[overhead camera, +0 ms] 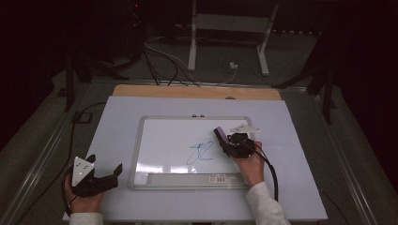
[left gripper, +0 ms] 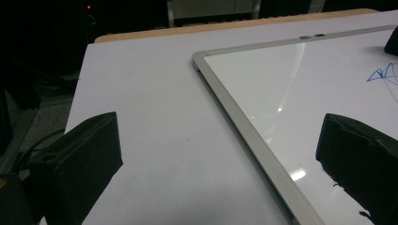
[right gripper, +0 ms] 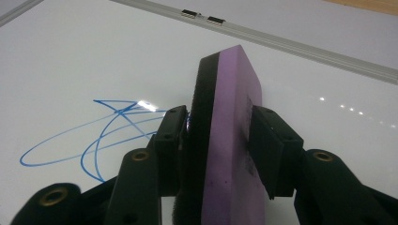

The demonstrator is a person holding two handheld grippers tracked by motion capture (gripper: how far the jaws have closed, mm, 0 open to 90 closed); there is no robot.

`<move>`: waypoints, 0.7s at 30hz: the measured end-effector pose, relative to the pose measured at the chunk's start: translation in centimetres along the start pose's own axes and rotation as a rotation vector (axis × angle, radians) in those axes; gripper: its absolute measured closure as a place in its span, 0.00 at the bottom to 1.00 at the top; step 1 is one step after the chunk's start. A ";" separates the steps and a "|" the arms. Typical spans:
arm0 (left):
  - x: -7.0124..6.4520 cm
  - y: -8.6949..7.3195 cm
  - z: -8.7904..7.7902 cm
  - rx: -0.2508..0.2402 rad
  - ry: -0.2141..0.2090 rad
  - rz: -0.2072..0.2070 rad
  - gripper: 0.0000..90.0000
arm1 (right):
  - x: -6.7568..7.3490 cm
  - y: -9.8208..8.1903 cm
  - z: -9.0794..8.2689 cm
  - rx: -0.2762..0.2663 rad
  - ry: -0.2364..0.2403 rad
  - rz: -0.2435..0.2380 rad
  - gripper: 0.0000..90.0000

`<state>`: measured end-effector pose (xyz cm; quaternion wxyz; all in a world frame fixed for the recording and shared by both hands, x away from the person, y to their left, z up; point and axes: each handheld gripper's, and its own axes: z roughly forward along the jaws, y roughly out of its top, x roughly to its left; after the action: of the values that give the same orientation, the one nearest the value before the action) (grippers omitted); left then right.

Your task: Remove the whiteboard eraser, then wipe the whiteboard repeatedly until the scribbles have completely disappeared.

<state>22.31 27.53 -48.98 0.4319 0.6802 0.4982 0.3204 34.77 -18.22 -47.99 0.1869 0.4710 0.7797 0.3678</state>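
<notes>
While the blue marker scribble (overhead camera: 201,152) is seen intact near the middle of the silver-framed white dry-erase board (overhead camera: 159,123), a flat purple foam eraser with a black felt face (right gripper: 228,140) is clamped between the jaws of the right gripper (overhead camera: 228,140), just beside the scribble's right end. Wiping is judged not yet begun; the whole mark is left. The left gripper (overhead camera: 104,168) is rested, jaws apart, on the white tabletop (overhead camera: 117,117) beside the board's left edge.
</notes>
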 end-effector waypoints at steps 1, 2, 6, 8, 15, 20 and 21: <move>0.0 0.0 0.0 0.001 0.000 0.001 0.02 | 0.0 0.0 0.0 0.000 0.000 0.000 0.64; 0.0 0.0 0.0 0.001 0.001 0.001 0.02 | 0.0 0.0 0.0 -0.001 0.001 0.000 0.64; 0.0 0.0 0.0 0.002 0.001 0.000 0.02 | 0.2 0.0 0.0 -0.008 0.014 0.001 0.65; 0.0 0.0 0.0 0.002 0.001 0.001 0.02 | 0.3 -0.1 0.1 0.000 0.021 -0.001 0.64; 0.1 -0.1 0.0 0.001 0.004 0.001 0.02 | 0.7 -0.2 0.4 0.000 0.031 0.000 0.64; 0.1 0.0 0.0 0.001 0.004 0.000 0.02 | 0.9 -0.4 0.7 0.006 0.039 0.003 0.57; 0.1 0.0 0.0 0.001 0.004 0.000 0.02 | 0.9 -0.4 0.8 0.009 0.042 0.008 0.55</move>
<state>22.33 27.62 -48.98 0.4308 0.6796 0.4992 0.3214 34.55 -17.24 -48.75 0.1666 0.4670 0.7834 0.3748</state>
